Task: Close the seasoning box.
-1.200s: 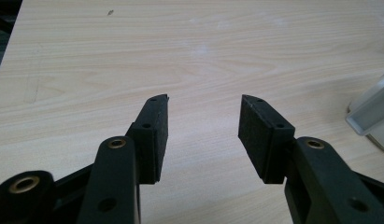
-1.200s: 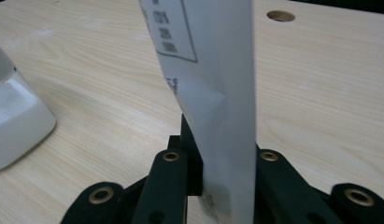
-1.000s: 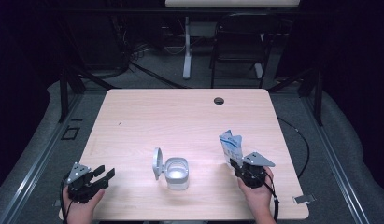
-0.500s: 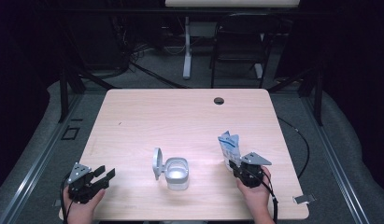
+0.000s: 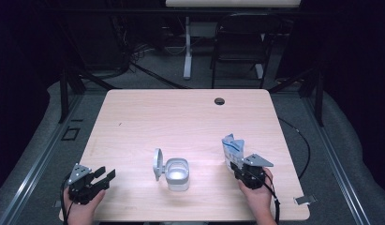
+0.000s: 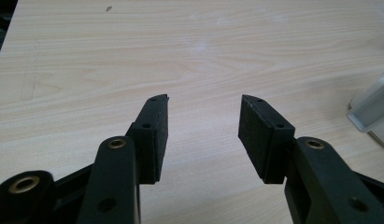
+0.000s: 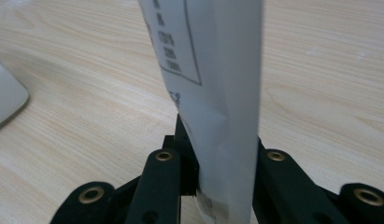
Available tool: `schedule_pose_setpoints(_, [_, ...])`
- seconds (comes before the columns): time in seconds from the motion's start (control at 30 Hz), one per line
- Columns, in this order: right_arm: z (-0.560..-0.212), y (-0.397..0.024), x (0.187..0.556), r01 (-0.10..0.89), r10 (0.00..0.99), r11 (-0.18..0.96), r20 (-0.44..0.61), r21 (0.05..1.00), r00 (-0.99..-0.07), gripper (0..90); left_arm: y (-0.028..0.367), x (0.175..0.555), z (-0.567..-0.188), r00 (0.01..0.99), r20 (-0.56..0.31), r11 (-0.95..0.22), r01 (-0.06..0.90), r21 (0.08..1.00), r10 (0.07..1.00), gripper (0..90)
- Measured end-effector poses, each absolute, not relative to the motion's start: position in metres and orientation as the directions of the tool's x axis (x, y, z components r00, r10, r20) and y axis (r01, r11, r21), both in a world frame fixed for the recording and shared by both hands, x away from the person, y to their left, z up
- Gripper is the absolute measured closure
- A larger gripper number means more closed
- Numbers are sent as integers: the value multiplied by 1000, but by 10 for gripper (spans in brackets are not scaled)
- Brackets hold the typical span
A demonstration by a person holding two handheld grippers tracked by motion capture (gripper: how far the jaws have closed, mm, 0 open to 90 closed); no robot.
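1. The pouch (image 5: 233,149) is stood upright at the table's (image 5: 190,117) right front, its long axis vertical, top upward.
2. Its lower end sits between the right gripper's (image 5: 240,166) jaws, which have just been opening; contact cannot be told.
3. The left gripper (image 6: 202,135) is held open, nothing between its jaws.

table (image 5: 148,117): light wood | on it: open grey container (image 5: 177,173) | white pouch (image 5: 232,149)

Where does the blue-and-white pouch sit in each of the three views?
High view: pouch standing right of centre, at the right claw.
Left gripper view: no pouch; container edge at right.
Right gripper view: pouch centre, between the jaws.
Shared landmark: wooden table.
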State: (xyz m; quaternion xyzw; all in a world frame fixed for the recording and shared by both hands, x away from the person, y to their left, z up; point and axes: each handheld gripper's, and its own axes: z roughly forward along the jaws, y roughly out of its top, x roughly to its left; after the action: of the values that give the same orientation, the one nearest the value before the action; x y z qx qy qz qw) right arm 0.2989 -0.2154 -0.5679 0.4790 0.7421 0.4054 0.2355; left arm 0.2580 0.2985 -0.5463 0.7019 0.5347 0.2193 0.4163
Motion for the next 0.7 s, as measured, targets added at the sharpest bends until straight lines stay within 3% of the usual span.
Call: schedule_pose_setpoints(0.7, [-566, -218, 296, 519, 903, 235, 13, 822, -430, 666, 300, 258, -546, 331, -142, -77, 569, 819, 933, 529])
